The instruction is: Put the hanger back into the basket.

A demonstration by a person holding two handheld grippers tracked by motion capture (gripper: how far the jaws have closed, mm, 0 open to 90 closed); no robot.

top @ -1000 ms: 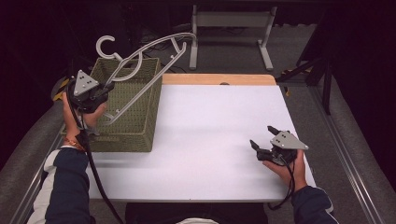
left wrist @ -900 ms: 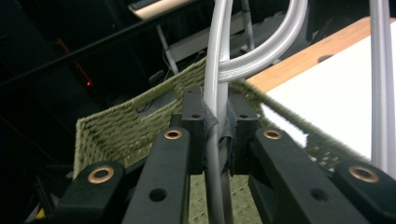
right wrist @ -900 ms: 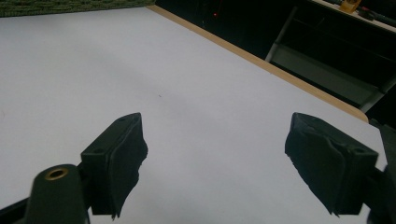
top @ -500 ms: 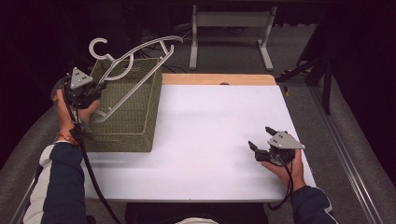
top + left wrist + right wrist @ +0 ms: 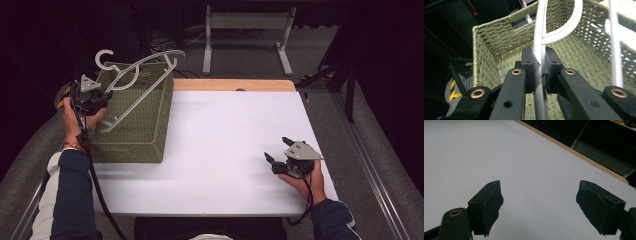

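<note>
A white plastic hanger (image 5: 137, 87) slants over the open top of a green woven basket (image 5: 145, 135) at the table's left. My left gripper (image 5: 102, 97) is shut on the hanger's lower end, at the basket's left rim. In the left gripper view the black pads (image 5: 527, 67) squeeze the hanger's white bar (image 5: 539, 50) above the basket's inside (image 5: 506, 65). The hook (image 5: 106, 58) points up and away at the far left. My right gripper (image 5: 279, 150) rests open near the table's right front, nothing between its pads (image 5: 491, 202).
A white sheet (image 5: 230, 145) covers the table, with a wooden strip (image 5: 235, 84) along its far edge. A metal stand (image 5: 245, 30) is on the floor beyond. Grey carpet lies on both sides.
My left gripper has carried the hanger leftward and down, so it now lies lower across the basket. The right gripper has stayed put.
</note>
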